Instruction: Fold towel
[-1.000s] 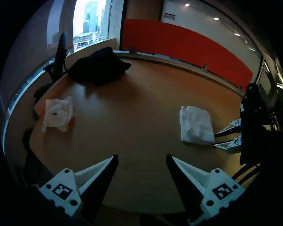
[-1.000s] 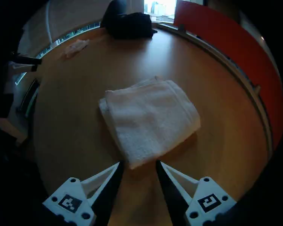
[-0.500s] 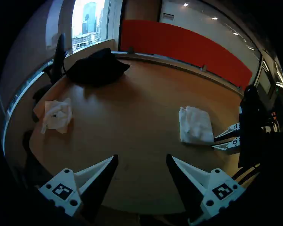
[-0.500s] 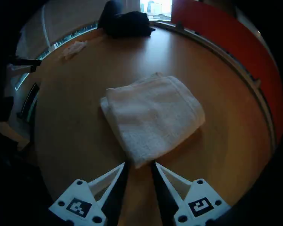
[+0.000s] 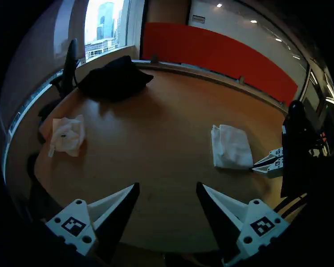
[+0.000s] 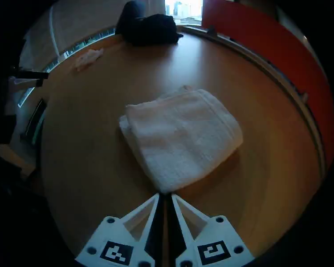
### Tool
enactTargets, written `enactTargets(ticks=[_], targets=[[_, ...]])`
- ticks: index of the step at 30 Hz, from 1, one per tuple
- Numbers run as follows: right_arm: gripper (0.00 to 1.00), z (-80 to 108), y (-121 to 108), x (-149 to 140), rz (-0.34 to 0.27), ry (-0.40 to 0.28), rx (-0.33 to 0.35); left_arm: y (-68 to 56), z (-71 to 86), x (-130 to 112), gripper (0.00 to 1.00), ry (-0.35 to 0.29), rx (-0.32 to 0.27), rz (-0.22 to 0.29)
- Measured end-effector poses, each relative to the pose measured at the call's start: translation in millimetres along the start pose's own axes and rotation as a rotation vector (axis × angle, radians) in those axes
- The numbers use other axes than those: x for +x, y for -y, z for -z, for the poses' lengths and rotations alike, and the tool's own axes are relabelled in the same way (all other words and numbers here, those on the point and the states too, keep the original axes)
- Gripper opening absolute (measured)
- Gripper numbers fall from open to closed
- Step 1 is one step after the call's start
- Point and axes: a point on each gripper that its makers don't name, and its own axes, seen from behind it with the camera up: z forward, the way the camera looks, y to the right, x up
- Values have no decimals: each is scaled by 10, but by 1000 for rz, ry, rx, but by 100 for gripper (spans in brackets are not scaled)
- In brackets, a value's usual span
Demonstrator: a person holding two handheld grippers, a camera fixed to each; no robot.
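1. The right gripper [image 6: 165,196] sits at bottom centre of the right gripper view. Its fingers are narrow, almost together, with the tips right at the near corner of the towel [image 6: 180,138]. We cannot tell if any cloth is caught between them.
2. The left gripper [image 5: 167,184] is at the bottom of the left gripper view. Its fingers are wide apart and hold nothing, over bare surface [image 5: 167,124] and well apart from the towel.
3. We judge the step as tidying or finishing the fold at that near corner. To do it well, hold the tips low and level with the surface and work the corner only, without dragging the stack. If lifting, take all layers together so the fold doesn't peel open. Should the stack slide, the left gripper could pin the far edge.
4. The towel is white terry, already folded into a thick, roughly rectangular pad. It lies flat mid-frame in the right gripper view and right of centre in the left gripper view. Layer edges show along its left side, and a lower layer pokes out at the upper edge, so it is slightly uneven.
5. A crumpled white cloth [image 5: 67,135] lies at left and a black bag [image 5: 113,80] at upper left, both well apart from the towel.
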Motion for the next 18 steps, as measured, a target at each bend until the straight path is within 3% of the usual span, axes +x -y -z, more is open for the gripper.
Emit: enactTargets(ticks=[9, 18], targets=[[3, 114, -16, 151, 5, -26, -2, 11, -14, 6, 94, -5, -6, -8], [3, 394, -156, 733, 41, -109, -6, 13, -13, 97, 94, -26, -18, -13]])
